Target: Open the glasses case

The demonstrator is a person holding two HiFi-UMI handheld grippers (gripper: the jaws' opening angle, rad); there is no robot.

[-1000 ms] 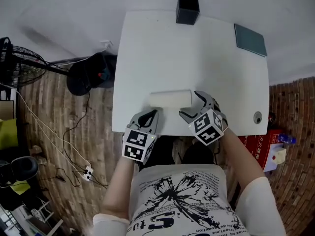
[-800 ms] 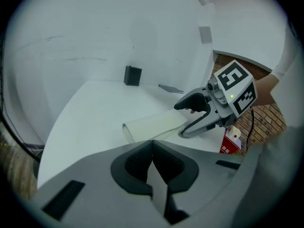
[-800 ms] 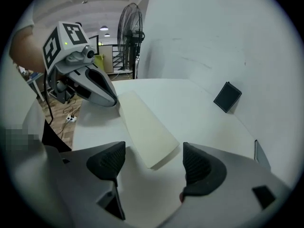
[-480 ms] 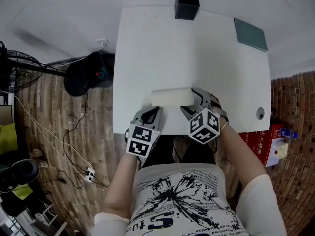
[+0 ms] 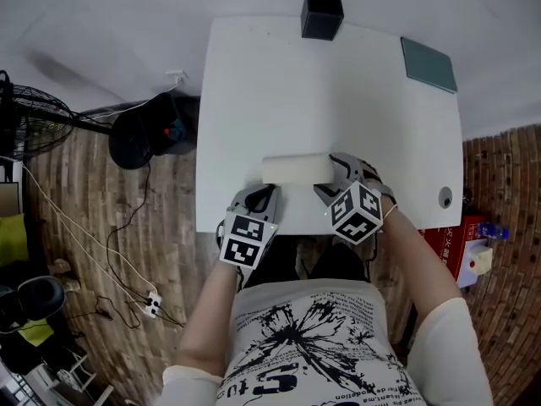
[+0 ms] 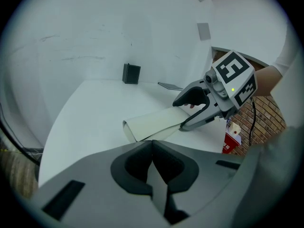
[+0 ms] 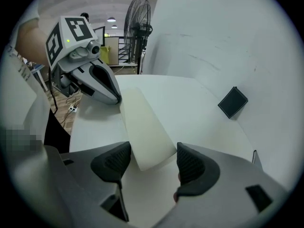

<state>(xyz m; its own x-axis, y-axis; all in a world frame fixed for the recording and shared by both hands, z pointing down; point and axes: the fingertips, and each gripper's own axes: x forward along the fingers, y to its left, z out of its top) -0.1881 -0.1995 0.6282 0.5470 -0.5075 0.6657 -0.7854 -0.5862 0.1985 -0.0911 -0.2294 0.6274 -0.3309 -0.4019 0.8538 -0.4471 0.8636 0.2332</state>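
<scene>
A cream glasses case lies closed near the front edge of the white table. My right gripper straddles the case's right end. Its jaws have just been closing, and the pads now sit against both sides of that end. My left gripper is shut and holds nothing. Its tip rests by the case's left front corner, just short of it.
A black box stands at the table's far edge, and a flat grey-green pad lies at the far right. A fan, a dark bundle and cables sit on the floor to the left, a red box to the right.
The right gripper's jaws have narrowed onto the case's right end and its marker cube has rolled a little. The left gripper and the case stay where they were.
</scene>
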